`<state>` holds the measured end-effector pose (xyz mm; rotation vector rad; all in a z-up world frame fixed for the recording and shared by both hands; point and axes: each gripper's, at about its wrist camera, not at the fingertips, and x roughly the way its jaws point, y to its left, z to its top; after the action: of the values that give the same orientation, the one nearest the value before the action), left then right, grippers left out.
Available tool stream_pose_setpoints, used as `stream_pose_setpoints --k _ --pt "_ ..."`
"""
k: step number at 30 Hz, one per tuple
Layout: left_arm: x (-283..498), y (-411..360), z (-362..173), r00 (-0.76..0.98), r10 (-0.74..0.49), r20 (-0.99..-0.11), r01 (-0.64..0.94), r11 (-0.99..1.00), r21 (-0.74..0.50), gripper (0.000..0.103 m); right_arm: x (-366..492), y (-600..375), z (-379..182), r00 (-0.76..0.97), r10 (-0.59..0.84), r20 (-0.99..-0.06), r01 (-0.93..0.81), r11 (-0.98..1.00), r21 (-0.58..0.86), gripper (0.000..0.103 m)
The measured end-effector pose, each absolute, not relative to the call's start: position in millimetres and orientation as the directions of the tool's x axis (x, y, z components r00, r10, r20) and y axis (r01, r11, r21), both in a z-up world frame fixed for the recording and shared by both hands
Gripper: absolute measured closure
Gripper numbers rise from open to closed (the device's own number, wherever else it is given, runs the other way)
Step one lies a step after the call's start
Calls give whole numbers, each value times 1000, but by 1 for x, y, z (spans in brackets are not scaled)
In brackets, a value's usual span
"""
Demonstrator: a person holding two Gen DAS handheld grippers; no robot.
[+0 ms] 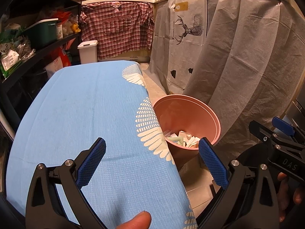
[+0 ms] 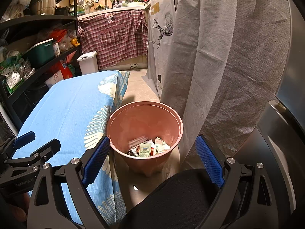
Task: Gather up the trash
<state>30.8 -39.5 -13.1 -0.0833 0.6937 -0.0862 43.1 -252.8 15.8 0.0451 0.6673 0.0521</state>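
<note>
Holding nothing, the left hand-held gripper (image 1: 152,164) hangs with its jaws spread wide over the near part of the blue surface (image 1: 85,114), and the right hand-held gripper (image 2: 152,162) is released as well, empty, with its blue pads (image 2: 96,158) far apart. Just ahead of the right hand-held gripper and a little below it stands the pink bin (image 2: 144,133) on the floor, touching the hanging edge of the blue cloth. At its bottom lies the trash (image 2: 148,148), a small heap of paper packets and wrappers. To the right of the left hand-held gripper the same bin shows beside the surface edge. On the surface I see no litter anywhere. My judgement is that the collecting is nearly or fully done; what remains, if anything, lies outside these views.
</note>
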Motion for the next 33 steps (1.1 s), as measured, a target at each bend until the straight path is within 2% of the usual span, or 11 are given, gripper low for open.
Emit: stream_pose_setpoints --k 33 --pt "31 -41 -12 764 -103 -637 54 994 -95 8 45 -251 17 786 61 -616 -35 998 54 13"
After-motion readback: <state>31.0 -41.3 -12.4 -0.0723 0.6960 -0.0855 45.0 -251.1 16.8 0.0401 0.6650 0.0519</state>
